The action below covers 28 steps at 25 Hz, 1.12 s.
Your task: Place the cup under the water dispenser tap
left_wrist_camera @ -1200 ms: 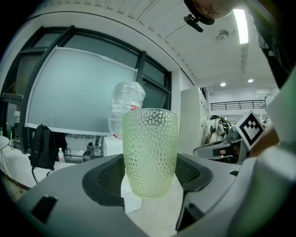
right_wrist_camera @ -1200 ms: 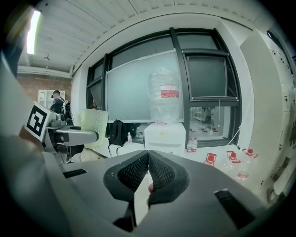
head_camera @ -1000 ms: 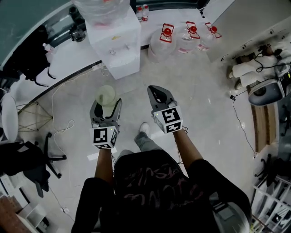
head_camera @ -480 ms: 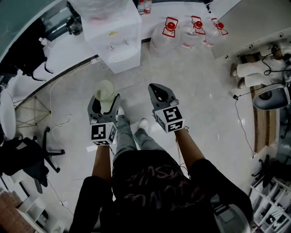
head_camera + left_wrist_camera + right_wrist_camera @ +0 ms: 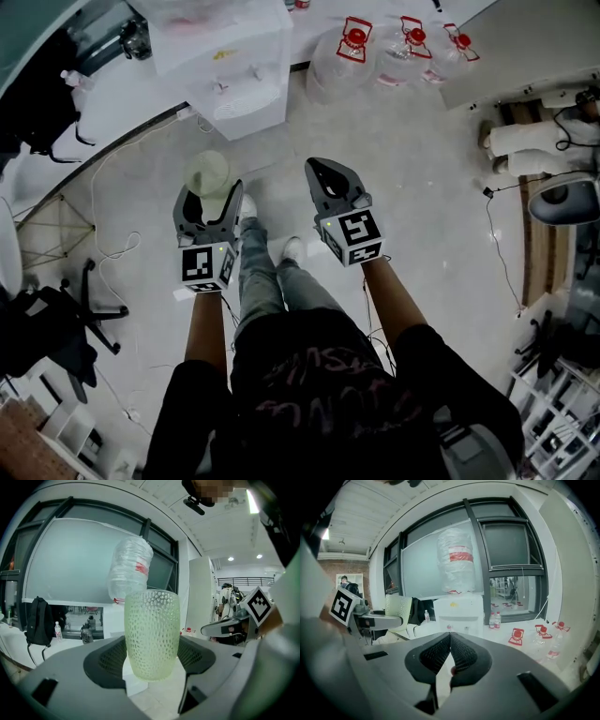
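Observation:
A pale green dimpled cup (image 5: 208,174) stands upright between the pads of my left gripper (image 5: 210,199), which is shut on its lower part. In the left gripper view the cup (image 5: 151,632) fills the middle, with the dispenser's upturned bottle (image 5: 130,569) behind it. The white water dispenser (image 5: 234,66) stands on the floor ahead, its taps (image 5: 234,84) facing me, well apart from the cup. My right gripper (image 5: 323,174) hangs beside the left with its pads (image 5: 457,653) pressed together on nothing. The dispenser (image 5: 459,611) shows straight ahead in the right gripper view.
Three big water jugs with red caps (image 5: 356,56) stand right of the dispenser. A curved white ledge (image 5: 103,103) runs to its left. Cables (image 5: 122,253) trail over the floor, and an office chair (image 5: 56,319) stands at the left. The person's feet (image 5: 272,248) are below the grippers.
The person has stepped toward the dispenser. Both grippers have come forward and lower together. The cup stays in the left jaws and the right jaws stay closed.

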Available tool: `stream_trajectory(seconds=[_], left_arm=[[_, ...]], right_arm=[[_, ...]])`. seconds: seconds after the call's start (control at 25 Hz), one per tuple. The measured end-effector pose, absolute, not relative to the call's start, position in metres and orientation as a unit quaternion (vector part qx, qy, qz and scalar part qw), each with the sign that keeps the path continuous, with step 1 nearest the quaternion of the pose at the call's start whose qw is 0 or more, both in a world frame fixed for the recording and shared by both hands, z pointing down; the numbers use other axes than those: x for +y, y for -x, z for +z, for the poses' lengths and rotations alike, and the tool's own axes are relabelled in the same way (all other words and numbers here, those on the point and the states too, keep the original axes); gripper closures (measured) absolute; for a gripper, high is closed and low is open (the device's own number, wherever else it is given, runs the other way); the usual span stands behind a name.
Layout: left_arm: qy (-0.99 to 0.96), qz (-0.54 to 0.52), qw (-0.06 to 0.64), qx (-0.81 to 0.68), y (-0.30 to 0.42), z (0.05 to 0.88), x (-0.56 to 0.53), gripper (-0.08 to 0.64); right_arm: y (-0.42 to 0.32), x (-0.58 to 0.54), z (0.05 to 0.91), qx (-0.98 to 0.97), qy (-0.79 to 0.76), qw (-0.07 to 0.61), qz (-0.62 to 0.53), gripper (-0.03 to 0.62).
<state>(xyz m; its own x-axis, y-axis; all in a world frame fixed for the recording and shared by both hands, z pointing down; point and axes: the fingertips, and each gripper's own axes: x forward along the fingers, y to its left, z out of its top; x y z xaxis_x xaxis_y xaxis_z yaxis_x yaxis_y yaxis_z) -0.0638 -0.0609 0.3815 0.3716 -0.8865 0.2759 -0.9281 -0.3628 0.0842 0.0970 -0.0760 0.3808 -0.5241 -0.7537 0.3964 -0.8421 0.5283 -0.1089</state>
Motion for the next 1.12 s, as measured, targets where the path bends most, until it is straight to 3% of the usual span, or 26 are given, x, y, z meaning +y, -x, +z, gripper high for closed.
stream_trajectory(seconds=[1.12], left_arm=[[-0.808, 0.071, 0.111, -0.574, 0.091, 0.604, -0.187, 0.216]], right_arm=[[-0.085, -0.174, 0.602, -0.839, -0.479, 0.173, 0.191, 0.577]])
